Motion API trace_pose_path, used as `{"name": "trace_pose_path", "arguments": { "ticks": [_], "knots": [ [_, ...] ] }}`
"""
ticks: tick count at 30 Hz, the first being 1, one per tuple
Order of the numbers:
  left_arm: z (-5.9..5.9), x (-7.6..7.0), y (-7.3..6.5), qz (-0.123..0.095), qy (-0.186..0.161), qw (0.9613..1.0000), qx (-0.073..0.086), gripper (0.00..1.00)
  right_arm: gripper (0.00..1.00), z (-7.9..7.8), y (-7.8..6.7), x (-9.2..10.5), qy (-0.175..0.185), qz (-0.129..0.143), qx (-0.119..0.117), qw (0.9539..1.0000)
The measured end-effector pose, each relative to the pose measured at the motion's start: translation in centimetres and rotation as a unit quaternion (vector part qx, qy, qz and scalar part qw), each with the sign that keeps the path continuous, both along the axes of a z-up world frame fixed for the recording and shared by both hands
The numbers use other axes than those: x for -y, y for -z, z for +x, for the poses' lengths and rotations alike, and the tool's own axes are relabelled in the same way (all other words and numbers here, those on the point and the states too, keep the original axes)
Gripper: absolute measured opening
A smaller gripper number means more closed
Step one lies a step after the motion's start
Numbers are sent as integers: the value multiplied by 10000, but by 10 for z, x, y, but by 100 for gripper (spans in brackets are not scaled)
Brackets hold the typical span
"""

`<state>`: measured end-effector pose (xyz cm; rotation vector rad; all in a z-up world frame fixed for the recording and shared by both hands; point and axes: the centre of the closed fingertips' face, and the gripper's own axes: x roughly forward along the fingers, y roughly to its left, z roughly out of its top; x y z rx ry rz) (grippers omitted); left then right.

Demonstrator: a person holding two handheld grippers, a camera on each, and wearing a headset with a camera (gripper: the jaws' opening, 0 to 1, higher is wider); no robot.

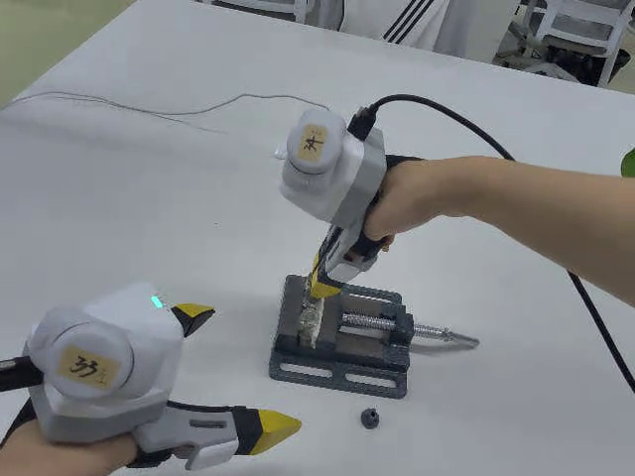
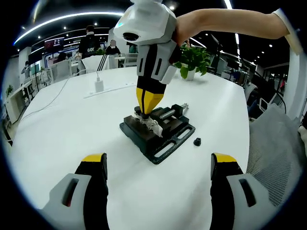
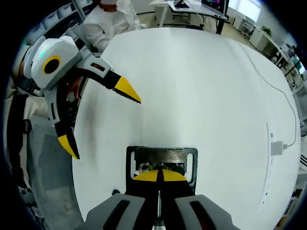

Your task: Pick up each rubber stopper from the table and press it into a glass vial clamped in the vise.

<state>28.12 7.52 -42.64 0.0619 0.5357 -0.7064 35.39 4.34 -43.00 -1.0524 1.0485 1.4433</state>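
Looking down from the headset, my right gripper (image 1: 324,288) points straight down with its yellow tips pinched together right on top of the clear glass vial (image 1: 311,323) clamped in the dark grey metal vise (image 1: 342,372); can't tell if anything's between them. My left gripper (image 1: 238,372) hangs at the lower left, jaws spread wide, holding nothing. One small black rubber stopper (image 1: 370,417) sits on the white table (image 1: 149,198) just in front of the vise. Left gripper view: my own tips far apart, stopper lying near the vise's corner. Right gripper view: tips meet over the vise, left gripper open off to the side.
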Motion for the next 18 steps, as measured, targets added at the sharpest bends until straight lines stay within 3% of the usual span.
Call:
{"name": "trace_pose_path", "arguments": {
  "ticks": [3, 8, 18],
  "knots": [
    [-1, 1, -2, -5, -18, 10000, 24, 88, 0, 2, 0, 0, -261, 155, 302, 9991],
    [-2, 4, -4, 5, -2, 10000, 56, 88, 0, 1, -1, 2, -252, 357, 315, 9986],
    [-5, 1, -5, 45, -19, 10000, 65, 88, 0, 1, 0, 2, -500, 293, 392, 9975]
  ]
}}
